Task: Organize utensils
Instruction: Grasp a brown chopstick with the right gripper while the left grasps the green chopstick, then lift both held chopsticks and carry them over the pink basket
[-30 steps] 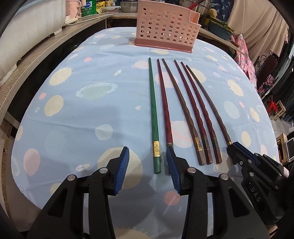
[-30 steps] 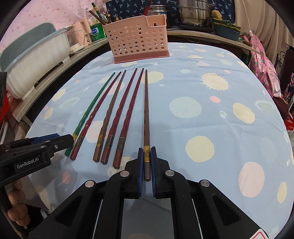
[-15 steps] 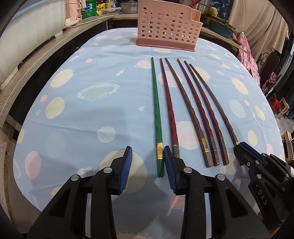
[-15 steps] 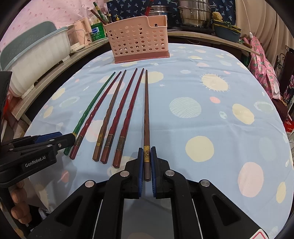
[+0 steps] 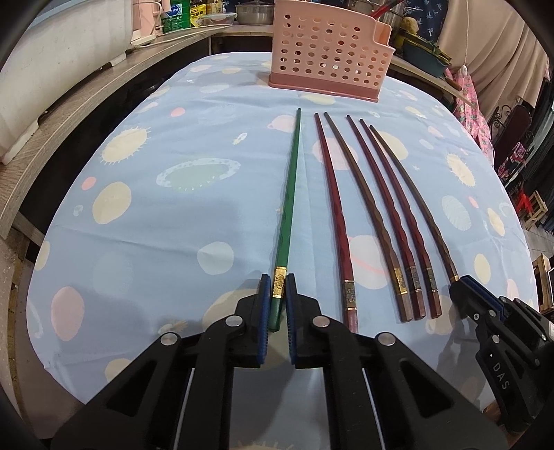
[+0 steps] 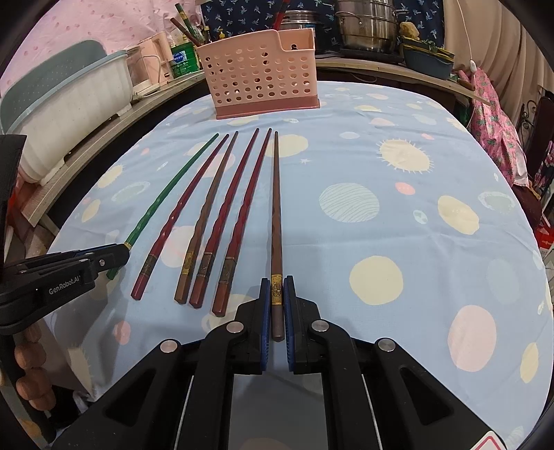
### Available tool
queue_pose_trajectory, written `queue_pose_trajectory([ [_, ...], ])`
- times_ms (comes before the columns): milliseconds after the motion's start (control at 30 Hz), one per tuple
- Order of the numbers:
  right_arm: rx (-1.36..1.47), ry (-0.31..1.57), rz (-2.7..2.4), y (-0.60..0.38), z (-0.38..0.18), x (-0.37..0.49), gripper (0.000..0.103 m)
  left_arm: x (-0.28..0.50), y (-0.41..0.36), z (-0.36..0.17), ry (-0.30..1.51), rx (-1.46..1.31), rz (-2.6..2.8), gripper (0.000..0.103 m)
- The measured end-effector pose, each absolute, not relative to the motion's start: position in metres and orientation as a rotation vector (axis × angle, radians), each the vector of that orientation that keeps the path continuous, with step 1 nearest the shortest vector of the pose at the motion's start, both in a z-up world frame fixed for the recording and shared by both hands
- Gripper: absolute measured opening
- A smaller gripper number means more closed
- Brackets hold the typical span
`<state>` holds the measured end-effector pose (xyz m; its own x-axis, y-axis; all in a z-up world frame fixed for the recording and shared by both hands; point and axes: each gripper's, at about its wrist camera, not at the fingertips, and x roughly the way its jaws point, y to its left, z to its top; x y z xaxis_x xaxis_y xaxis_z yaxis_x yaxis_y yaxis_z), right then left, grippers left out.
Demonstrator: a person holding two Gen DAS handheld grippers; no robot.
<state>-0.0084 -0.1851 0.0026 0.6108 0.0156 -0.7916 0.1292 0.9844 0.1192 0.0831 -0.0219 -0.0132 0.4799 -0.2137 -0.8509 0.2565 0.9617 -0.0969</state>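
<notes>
Each gripper pinches one chopstick's butt: left gripper (image 5: 277, 294) the green chopstick (image 5: 288, 194), right gripper (image 6: 276, 294) the brown chopstick (image 6: 276, 214), both shafts pointing straight ahead toward the pink utensil basket (image 6: 263, 86).

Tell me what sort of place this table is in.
Probably a home kitchen or dining corner: steel pots stand on the counter behind, a pink utensil basket sits on the tablecloth, and chopsticks lie in a row.
</notes>
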Motion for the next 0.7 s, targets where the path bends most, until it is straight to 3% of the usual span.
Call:
queue_pose_trajectory([
  [333,0.21,0.901,-0.058,-0.192,0.013,-0.011,0.007,0.087,-0.01,-0.006,1.032,0.006,-0.276,0.008],
  [700,0.255,0.783,-0.085,-0.214,0.06,-0.009,0.007,0.093,0.009,0.035,0.957,-0.065,-0.264,0.007],
])
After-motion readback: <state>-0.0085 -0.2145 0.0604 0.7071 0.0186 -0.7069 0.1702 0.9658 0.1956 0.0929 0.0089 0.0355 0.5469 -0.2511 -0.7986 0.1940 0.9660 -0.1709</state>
